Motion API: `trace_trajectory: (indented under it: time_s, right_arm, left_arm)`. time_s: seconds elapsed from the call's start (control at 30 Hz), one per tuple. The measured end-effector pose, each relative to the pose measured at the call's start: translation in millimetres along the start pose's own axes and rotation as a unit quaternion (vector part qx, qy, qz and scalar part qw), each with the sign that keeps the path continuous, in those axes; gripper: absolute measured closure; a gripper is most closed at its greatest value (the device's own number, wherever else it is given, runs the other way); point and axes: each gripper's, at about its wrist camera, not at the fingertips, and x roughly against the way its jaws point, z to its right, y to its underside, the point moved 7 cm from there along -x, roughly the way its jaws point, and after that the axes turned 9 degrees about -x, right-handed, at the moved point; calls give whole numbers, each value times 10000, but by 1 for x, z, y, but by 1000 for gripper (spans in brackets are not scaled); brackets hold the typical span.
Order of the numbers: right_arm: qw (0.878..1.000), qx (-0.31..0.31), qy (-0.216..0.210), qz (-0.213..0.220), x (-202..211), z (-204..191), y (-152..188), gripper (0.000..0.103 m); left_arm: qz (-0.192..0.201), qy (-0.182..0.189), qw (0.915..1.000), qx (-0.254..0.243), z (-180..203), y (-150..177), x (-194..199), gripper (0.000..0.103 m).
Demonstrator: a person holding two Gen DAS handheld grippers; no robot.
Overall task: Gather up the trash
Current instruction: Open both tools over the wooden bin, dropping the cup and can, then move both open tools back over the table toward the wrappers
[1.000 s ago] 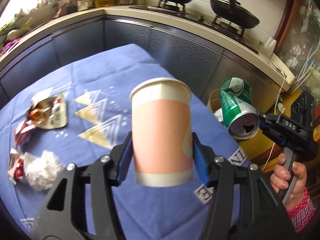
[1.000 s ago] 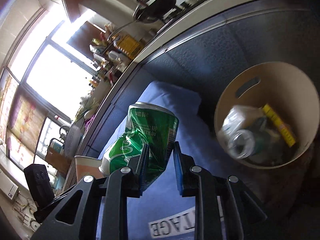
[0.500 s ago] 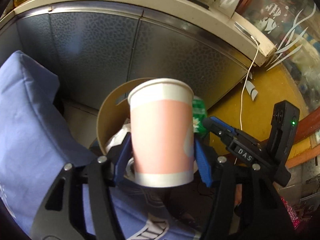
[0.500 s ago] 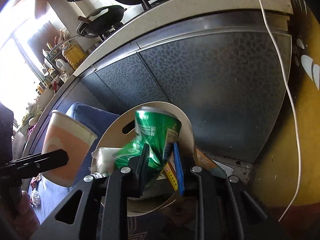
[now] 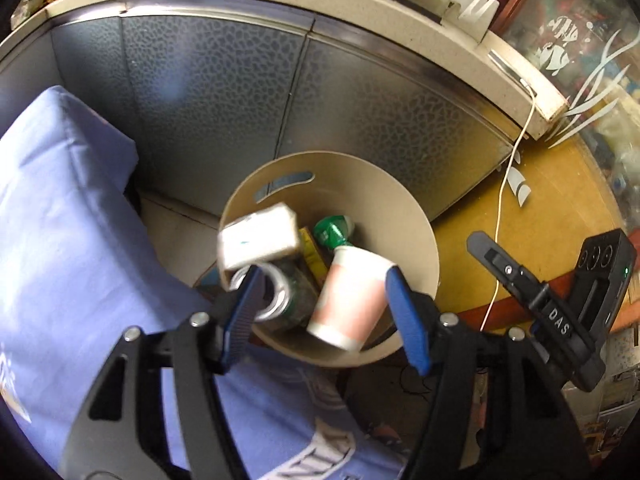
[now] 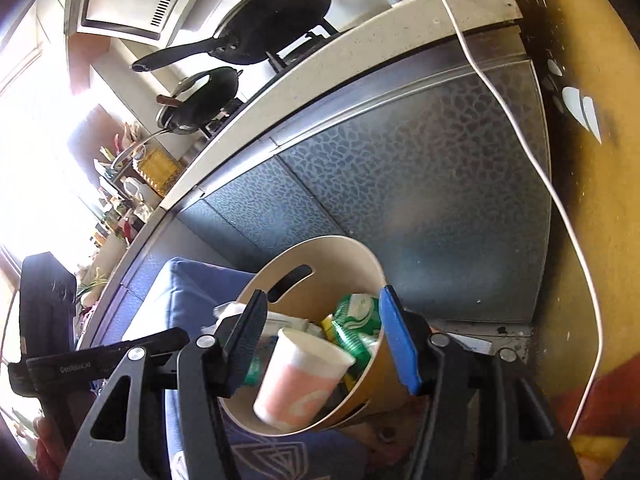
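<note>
A round beige bin (image 5: 400, 216) stands on the floor beside the table, under both grippers. The pink paper cup (image 5: 348, 296) lies tilted inside it, mouth up in the right wrist view (image 6: 304, 376), free of any pad. The crushed green can (image 5: 334, 232) rests deeper in the bin (image 6: 356, 320). My left gripper (image 5: 324, 316) hangs over the near rim, jaws opening, its pads clear of the cup. My right gripper (image 6: 322, 340) is over the bin too, jaws opening, nothing gripped.
The bin also holds a white carton (image 5: 260, 236), a clear bottle (image 5: 280, 292) and a yellow packet (image 5: 314, 256). The blue tablecloth (image 5: 80, 240) drapes at the left. Grey cabinet fronts (image 5: 360, 112) stand behind, and a white cable (image 5: 504, 208) hangs at the right.
Both grippers swung from the table to over the bin and opened. The paper cup left the left gripper and the green can left the right one; both now lie in the bin.
</note>
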Motion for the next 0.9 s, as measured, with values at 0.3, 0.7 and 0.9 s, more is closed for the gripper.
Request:
trace_trajectory:
  time_s: [0.3, 0.7, 0.9]
  right_arm:
    - [9981, 313, -457, -278, 2, -74, 35, 45]
    - [9901, 769, -665, -965, 3, -148, 111, 45]
    - [9832, 1021, -806, -1282, -3, -183, 145, 45]
  left_arm:
    - [444, -898, 9946, 259, -44, 65, 76, 42]
    - [832, -1863, 9738, 1002, -110, 139, 153, 42]
    - [878, -2181, 9628, 1334, -137, 174, 176, 42]
